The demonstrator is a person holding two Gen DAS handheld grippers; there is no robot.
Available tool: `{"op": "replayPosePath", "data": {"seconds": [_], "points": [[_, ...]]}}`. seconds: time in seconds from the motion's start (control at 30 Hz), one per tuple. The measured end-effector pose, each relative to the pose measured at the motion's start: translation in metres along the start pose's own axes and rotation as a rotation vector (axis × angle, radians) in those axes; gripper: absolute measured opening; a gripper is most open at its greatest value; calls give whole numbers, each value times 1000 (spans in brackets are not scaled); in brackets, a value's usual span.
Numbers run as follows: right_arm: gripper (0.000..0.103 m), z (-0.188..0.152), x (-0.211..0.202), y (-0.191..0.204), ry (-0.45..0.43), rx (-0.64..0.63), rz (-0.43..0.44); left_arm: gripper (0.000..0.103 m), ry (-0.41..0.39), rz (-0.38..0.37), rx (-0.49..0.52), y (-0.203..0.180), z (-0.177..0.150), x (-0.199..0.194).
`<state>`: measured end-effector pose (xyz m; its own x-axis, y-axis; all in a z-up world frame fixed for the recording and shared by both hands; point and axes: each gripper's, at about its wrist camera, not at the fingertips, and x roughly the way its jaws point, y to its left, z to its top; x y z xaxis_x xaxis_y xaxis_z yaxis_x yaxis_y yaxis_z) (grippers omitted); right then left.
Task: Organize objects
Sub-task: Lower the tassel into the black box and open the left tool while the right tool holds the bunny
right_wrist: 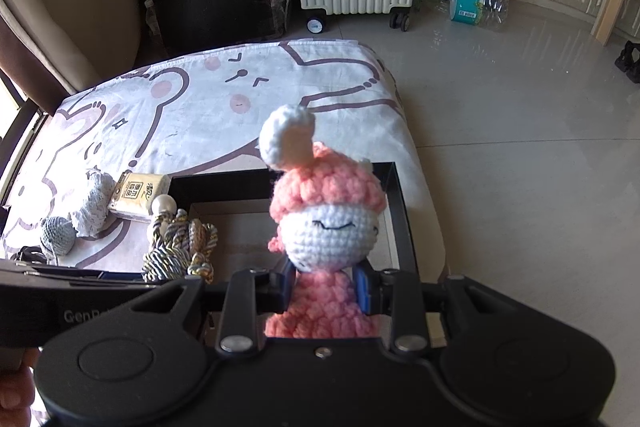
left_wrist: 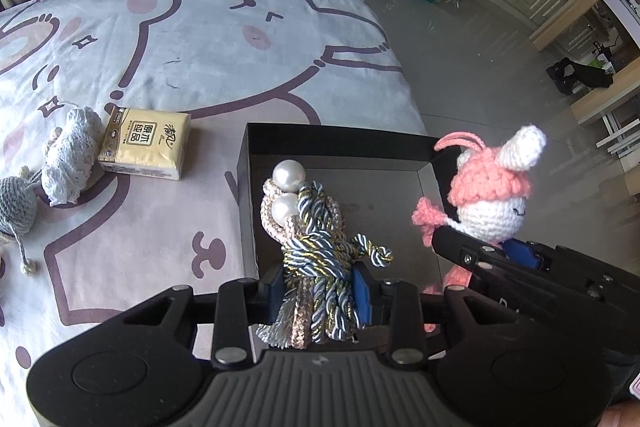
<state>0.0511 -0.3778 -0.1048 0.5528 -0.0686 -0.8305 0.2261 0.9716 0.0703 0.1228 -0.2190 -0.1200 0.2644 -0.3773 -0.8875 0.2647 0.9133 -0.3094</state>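
My left gripper (left_wrist: 319, 285) is shut on a bundle of twisted rope tiebacks with pearls (left_wrist: 316, 231) and holds it over the near left part of the black open box (left_wrist: 340, 133). My right gripper (right_wrist: 326, 285) is shut on a pink and white crochet doll (right_wrist: 326, 219) and holds it upright over the box (right_wrist: 400, 211). The doll also shows in the left wrist view (left_wrist: 490, 195), at the box's right side. The rope bundle shows in the right wrist view (right_wrist: 180, 247).
On the cartoon-print cloth (left_wrist: 200, 39) left of the box lie a yellow tissue pack (left_wrist: 146, 143), a white lace roll (left_wrist: 72, 157) and a grey crochet toy (left_wrist: 16, 205). The table edge drops to a tiled floor (right_wrist: 520, 131) on the right.
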Motion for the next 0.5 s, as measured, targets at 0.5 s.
{"op": "replayPosePath", "data": {"seconds": [0.5], "points": [[31,-6,29,2,87,33,69,38,9,14,45,0,-2,0]]}}
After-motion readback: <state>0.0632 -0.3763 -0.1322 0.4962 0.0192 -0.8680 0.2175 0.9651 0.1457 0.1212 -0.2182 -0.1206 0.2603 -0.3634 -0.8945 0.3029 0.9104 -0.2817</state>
